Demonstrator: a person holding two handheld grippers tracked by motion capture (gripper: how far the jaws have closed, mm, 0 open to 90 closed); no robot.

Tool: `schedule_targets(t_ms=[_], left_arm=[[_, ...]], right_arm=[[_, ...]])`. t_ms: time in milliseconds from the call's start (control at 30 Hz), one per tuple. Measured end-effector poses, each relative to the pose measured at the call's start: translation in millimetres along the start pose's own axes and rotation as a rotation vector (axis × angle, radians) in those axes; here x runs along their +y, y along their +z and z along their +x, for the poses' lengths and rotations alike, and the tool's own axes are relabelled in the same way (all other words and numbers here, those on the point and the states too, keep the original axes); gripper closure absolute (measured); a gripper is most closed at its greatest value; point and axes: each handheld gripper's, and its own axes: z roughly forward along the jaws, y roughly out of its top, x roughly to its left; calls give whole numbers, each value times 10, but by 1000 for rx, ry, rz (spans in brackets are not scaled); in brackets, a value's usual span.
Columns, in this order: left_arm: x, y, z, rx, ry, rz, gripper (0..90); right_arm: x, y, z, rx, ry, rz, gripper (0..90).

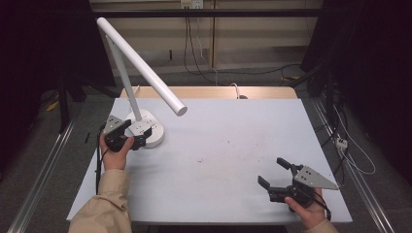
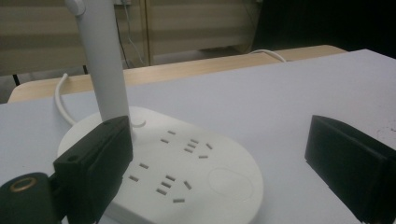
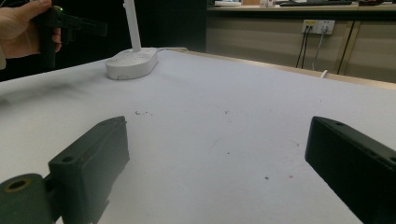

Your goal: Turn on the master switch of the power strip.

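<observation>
1. The white plastic desk lamp [image 1: 141, 77], with its oval base [image 2: 196, 186] full of socket slots and a touch pad, stood at the far left of the pale grey table [image 1: 228, 145]. Its slim upright post [image 2: 105, 60] rose from the back of the base, and the long tubular head [image 1: 145, 68] slanted out over the table.

2. The left gripper [image 1: 130, 138] sat right at the base, jaws spread wide. In the left gripper view one black jaw hung over the near left edge of the base and the other stood off to the right, above bare table. Nothing was held.

3. The right gripper [image 1: 274, 174] hovered low over the near right of the table, well apart from the lamp. Its jaws were wide apart too, with only the stained tabletop between them.

4. Handling, as a guess: hard, smooth plastic, stiff and likely slippery under the pads. The base looked like the heavy part, and the long head would make the lamp top-heavy and keen to swing if lifted high up.

5. The post just above the base looked the best hold: narrow enough for the jaws and close to the weight. The base itself looked too broad to span.

6. A white cable [image 2: 60, 98] trailed off behind the base and could tug on any move.
</observation>
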Motion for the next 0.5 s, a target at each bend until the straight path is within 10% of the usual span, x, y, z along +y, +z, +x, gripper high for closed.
schedule_targets(t_ms=[500], left_arm=[[28, 59, 64, 14, 1, 21, 77]], right_arm=[[-3, 3, -13, 1, -1, 1, 57]])
